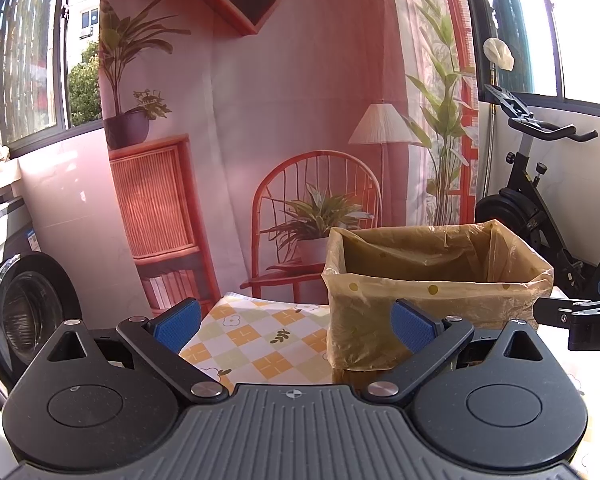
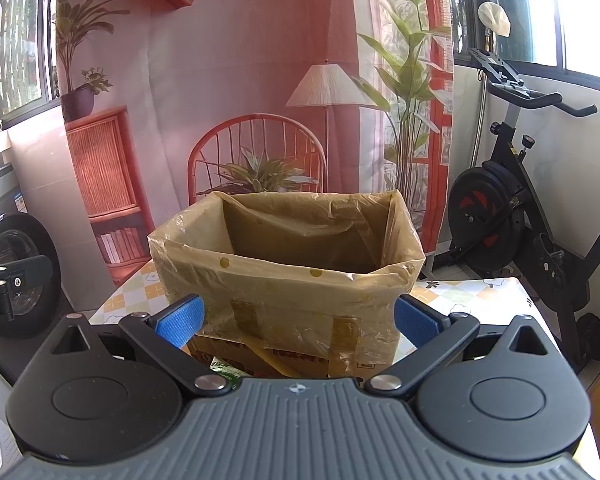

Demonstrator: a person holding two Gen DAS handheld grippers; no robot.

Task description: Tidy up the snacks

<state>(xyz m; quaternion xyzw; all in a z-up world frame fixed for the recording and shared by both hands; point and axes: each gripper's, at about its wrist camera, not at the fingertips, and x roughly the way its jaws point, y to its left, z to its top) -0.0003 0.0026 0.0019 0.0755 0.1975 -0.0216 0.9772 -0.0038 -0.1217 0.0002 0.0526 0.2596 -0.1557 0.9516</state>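
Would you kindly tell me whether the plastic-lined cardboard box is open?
Open: the plastic-lined cardboard box stands upright, its yellowish liner folded over the rim; contents cannot be seen.

The lined box [image 2: 288,276] is set on the table [image 2: 476,300], with the printed backdrop [image 2: 240,80] behind it. An exercise bike [image 2: 512,208] is placed right of the box, a washing machine [image 1: 24,312] left.

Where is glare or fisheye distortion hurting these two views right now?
Left wrist view: the window top right is blown out and the table washes to white near the right edge. Right wrist view: windows overexposed, window frames bow at the edges, the lined box stays sharp and evenly lit, and the snack packet under the jaws is mostly hidden.
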